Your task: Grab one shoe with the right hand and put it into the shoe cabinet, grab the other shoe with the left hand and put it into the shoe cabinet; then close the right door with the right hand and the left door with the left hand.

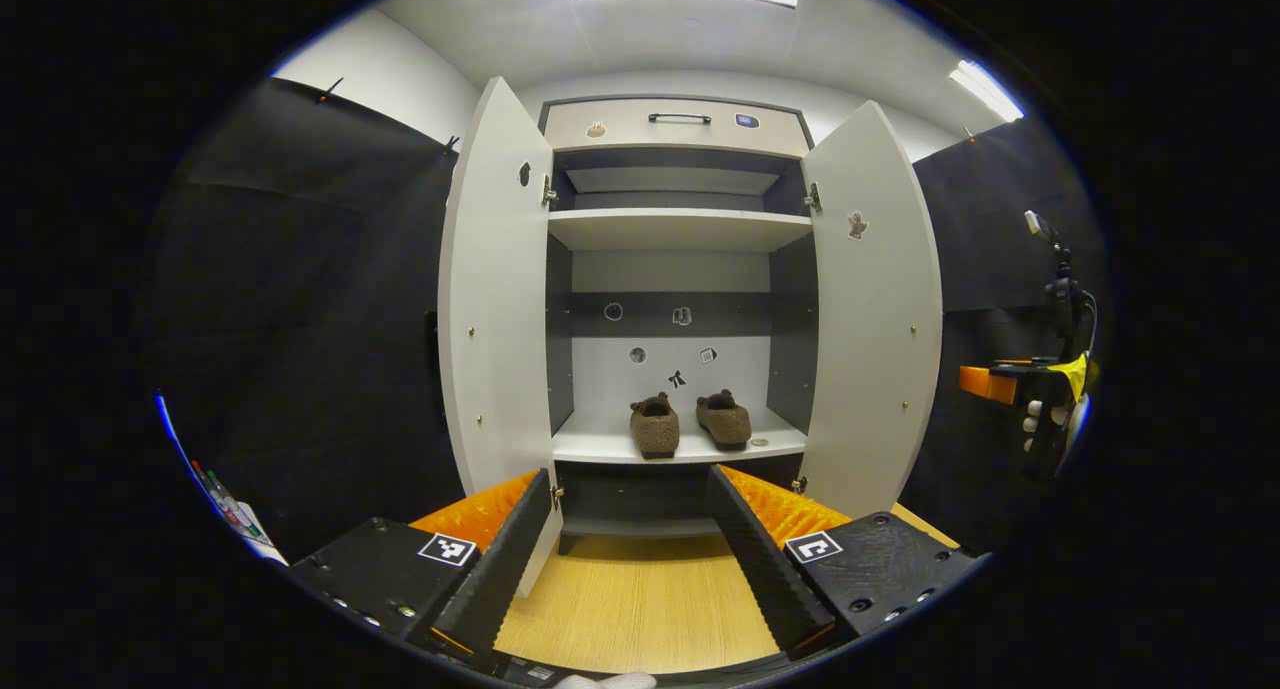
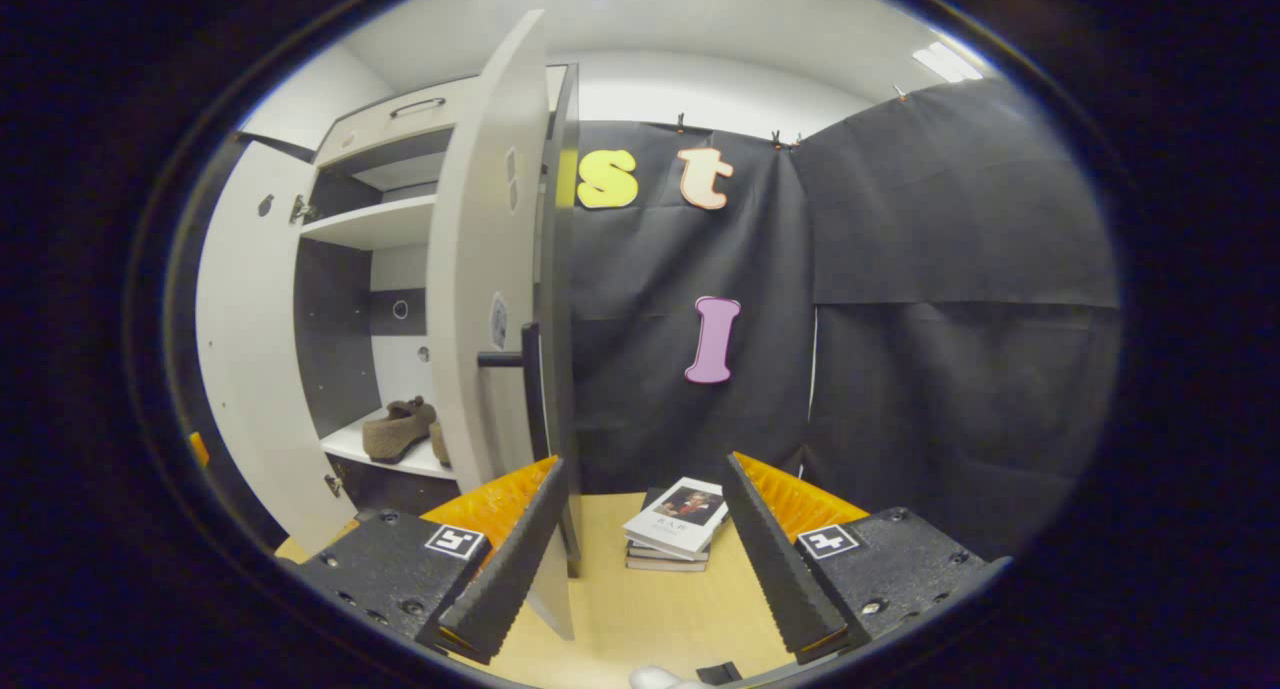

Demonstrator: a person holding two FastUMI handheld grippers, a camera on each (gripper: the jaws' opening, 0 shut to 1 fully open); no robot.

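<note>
Spread wide with nothing between them, the left gripper (image 1: 635, 559) fingers frame the shoe cabinet (image 1: 678, 299) at centre of the left gripper view, both doors open and two shoes (image 1: 690, 424) side by side on its lower shelf. Right gripper view: right gripper (image 2: 640, 559) fingers equally parted; right door (image 2: 495, 299) edge-on left of centre, books (image 2: 672, 527) at lower centre.

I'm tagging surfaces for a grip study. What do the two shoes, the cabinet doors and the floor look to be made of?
Shoes: brown, fuzzy and matte, probably fleece or plush fabric, slipper-like. Cabinet doors: flat pale panels with a smooth satin sheen, likely laminated board; small metal hinges show at their inner edges. Floor: light wood-grain pattern, possibly laminate or vinyl rather than solid wood.
</note>
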